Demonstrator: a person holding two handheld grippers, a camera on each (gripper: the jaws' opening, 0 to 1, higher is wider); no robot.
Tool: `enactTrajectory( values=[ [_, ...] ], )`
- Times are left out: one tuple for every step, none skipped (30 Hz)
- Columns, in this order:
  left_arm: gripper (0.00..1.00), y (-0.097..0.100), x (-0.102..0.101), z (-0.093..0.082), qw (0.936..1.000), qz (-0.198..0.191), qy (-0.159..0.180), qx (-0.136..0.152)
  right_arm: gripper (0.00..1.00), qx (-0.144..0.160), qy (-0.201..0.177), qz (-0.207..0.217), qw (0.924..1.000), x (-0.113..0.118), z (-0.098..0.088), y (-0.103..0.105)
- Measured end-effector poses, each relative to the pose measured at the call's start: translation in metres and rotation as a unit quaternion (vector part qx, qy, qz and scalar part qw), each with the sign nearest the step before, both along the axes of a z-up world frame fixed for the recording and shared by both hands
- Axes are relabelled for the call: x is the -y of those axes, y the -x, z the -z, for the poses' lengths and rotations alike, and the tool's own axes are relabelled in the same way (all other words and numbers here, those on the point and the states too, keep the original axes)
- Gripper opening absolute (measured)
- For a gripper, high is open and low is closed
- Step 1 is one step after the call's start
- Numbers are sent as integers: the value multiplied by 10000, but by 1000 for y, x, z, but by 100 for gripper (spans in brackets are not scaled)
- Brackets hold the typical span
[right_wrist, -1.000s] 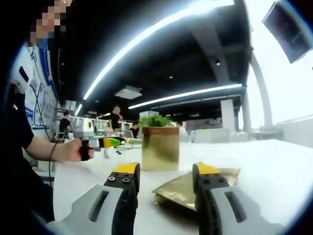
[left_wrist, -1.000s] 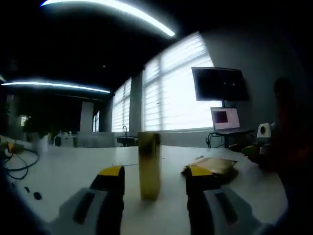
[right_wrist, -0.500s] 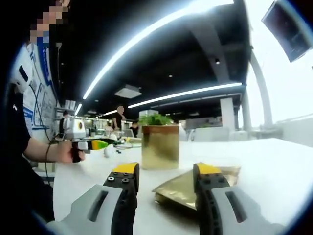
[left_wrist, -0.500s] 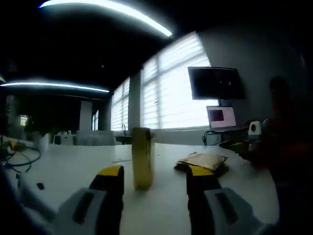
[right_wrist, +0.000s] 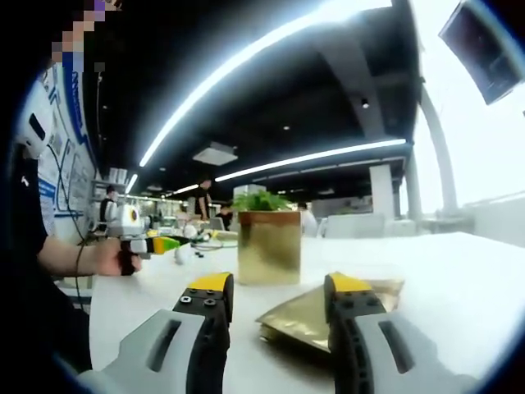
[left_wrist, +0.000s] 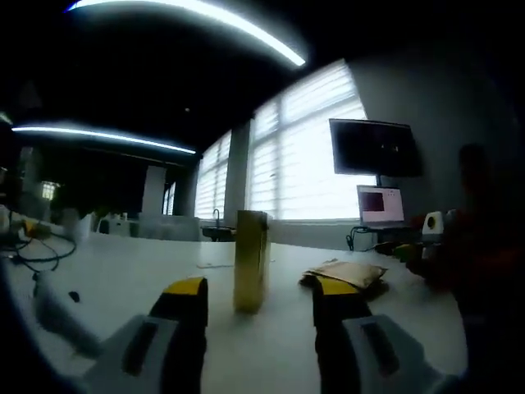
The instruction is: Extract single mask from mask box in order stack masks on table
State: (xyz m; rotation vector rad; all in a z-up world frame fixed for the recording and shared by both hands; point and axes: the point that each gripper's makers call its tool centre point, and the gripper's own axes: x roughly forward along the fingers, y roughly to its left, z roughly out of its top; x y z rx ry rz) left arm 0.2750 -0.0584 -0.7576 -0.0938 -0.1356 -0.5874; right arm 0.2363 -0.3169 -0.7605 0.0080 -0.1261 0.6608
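A: status? where's the mask box [right_wrist: 268, 248]

B: gold box, frame centre in right gripper view, upright on the white table [right_wrist: 459, 271]. gold pouch [right_wrist: 316, 316] flat just below it, between the right gripper [right_wrist: 275, 295] jaws

A: claws?

B: both spread apart, holding nothing. left gripper [left_wrist: 258, 295] too (box sits centre there, edge-on)

A: risk?

B: box looks light, one-sided pull could tip it or drag several masks out

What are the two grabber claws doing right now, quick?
Left gripper: open, holding nothing, aimed at the gold box.
Right gripper: open, holding nothing, over the flat gold packet.
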Motion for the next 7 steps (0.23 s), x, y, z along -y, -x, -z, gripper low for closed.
enactTrajectory(
  values=[
    [54,0,0,1,10000,0,-43,-2,41,4,2,-5,10000,0,0,0],
    [54,0,0,1,10000,-6,-65,1,41,6,4,-6,10000,0,0,0],
    [54,0,0,1,10000,-11,-81,12,41,10,4,-7,10000,0,0,0],
    [54,0,0,1,10000,-8,-82,13,41,14,3,-5,10000,0,0,0],
    [54,0,-1,1,10000,-14,-74,6,41,24,4,24,10000,1,-1,0],
    [54,0,-2,1,10000,-17,-63,3,41,33,5,36,10000,1,-1,0],
    [54,0,-2,1,10000,-19,-43,4,41,23,-18,29,10000,2,-1,0]
  ],
)
